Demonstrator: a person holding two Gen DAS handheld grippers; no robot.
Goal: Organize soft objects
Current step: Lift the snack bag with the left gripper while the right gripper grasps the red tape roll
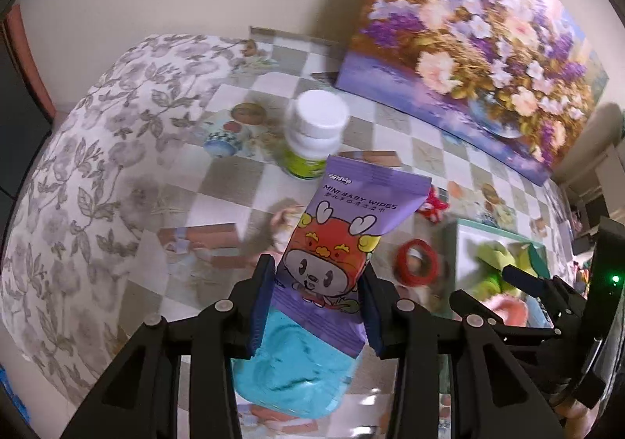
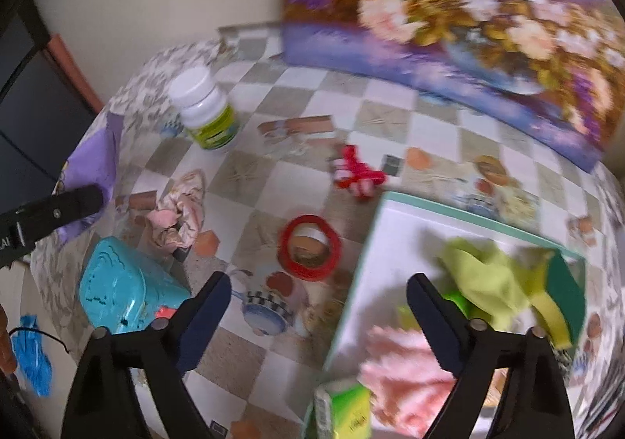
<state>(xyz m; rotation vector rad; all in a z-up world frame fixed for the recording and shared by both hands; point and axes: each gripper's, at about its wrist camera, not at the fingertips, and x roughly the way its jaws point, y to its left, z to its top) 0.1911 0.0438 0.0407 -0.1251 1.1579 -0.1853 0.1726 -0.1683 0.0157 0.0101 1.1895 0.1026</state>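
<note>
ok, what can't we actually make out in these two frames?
- Lower end of the purple baby-wipes pack: left wrist view, hidden behind the left tongs.
- Soft items in the white tray: right wrist view, motion-blurred.
- Green carton: cut off by the bottom edge.

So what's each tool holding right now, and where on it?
Left tool grips the purple baby wipes pack by its lower sides. Right tool holds nothing.

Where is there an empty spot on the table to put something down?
Bare checkered cloth lies between the white bottle and the flower painting, behind the red bow. It is crowded around the red ring, pink scrunchie, blue case and white bin.
</note>
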